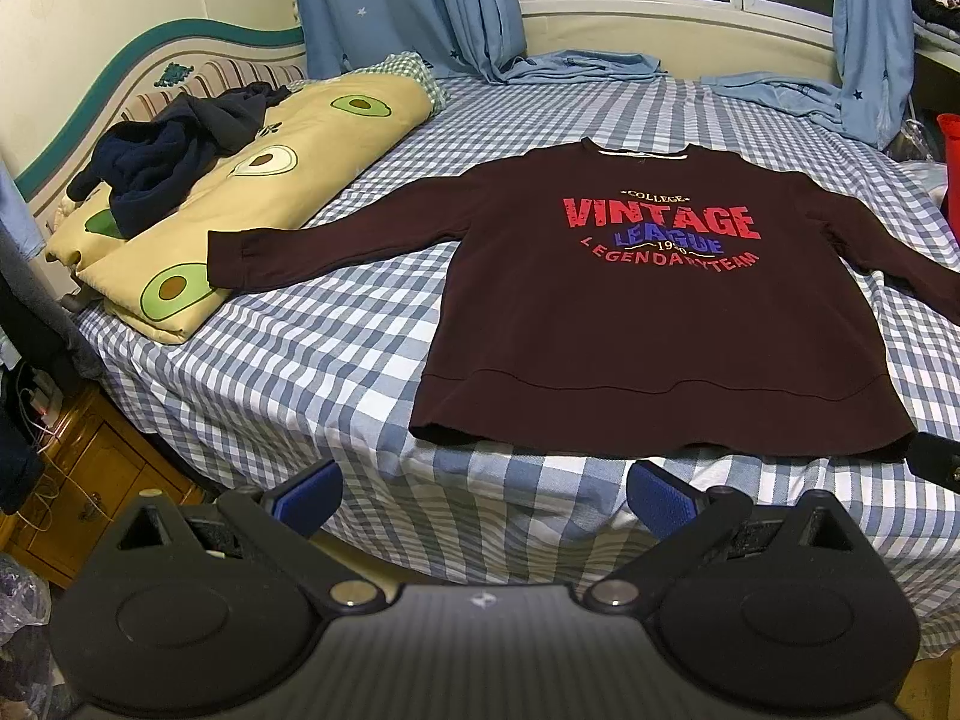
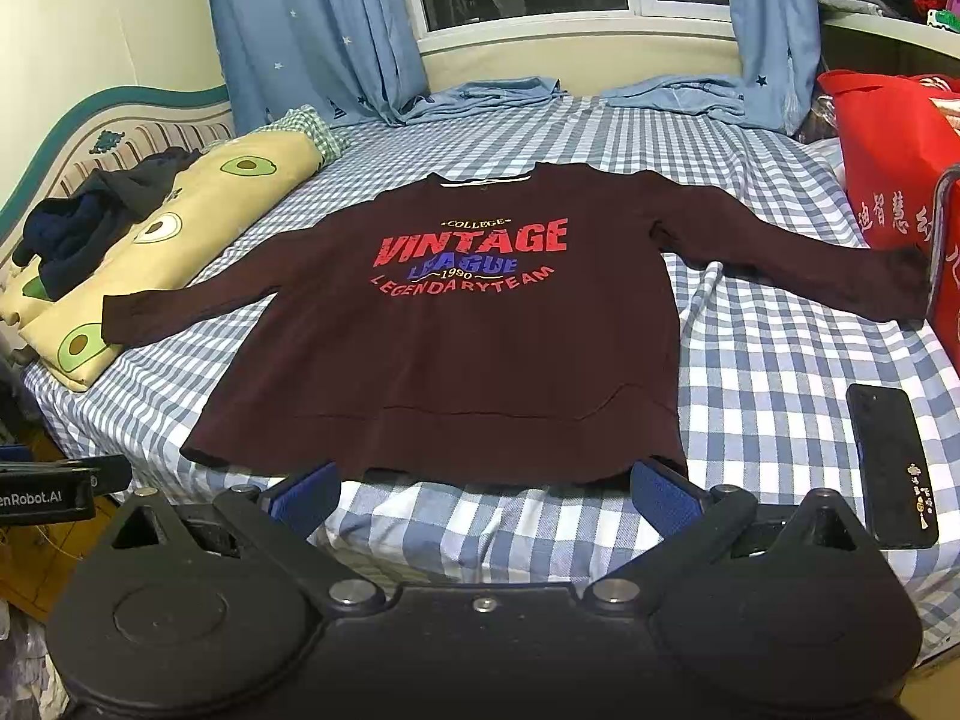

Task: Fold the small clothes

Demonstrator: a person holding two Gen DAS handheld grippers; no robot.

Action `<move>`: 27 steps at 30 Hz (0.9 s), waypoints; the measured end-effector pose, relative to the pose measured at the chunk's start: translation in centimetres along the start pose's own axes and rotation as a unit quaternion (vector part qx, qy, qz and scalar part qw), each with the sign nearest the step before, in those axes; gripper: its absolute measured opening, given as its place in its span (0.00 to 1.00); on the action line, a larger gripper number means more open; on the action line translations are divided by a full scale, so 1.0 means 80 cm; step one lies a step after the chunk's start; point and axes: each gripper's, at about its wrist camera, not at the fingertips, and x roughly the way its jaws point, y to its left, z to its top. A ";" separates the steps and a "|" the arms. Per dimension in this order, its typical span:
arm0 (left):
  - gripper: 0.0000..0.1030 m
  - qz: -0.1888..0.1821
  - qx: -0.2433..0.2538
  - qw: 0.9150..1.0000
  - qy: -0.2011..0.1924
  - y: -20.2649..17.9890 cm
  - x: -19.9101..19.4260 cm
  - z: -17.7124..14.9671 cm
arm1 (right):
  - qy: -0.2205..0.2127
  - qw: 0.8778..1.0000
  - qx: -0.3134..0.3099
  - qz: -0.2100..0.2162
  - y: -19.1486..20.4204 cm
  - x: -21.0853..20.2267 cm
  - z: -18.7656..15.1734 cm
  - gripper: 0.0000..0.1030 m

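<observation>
A dark maroon sweatshirt [image 1: 648,336] with red "VINTAGE LEAGUE" print lies flat, front up, sleeves spread, on the blue checked bed [image 1: 312,372]. It also shows in the right wrist view [image 2: 456,360]. My left gripper [image 1: 483,495] is open and empty, just short of the hem's left part. My right gripper [image 2: 483,495] is open and empty, close to the hem's middle. A part of the right gripper [image 1: 936,459] shows at the left view's right edge, and a part of the left gripper [image 2: 60,483] at the right view's left edge.
A folded avocado-print quilt [image 1: 240,192] with dark clothes [image 1: 162,162] on it lies at the bed's left. A black phone [image 2: 891,462] lies on the bed right of the hem. A red bag [image 2: 894,168] stands at the right. Blue curtains [image 2: 312,30] hang behind, and a wooden nightstand [image 1: 90,480] is at lower left.
</observation>
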 end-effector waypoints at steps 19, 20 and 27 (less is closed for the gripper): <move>0.99 0.006 -0.002 1.000 0.004 0.007 0.006 0.003 | 0.007 1.000 0.004 0.000 0.000 0.018 0.003 1.00; 0.99 0.006 -0.002 1.000 0.004 0.009 0.007 0.003 | 0.007 1.000 0.004 0.000 0.000 0.021 0.003 1.00; 0.99 0.011 0.000 1.000 0.012 0.009 0.016 0.008 | 0.014 1.000 0.009 0.003 0.006 0.030 0.010 1.00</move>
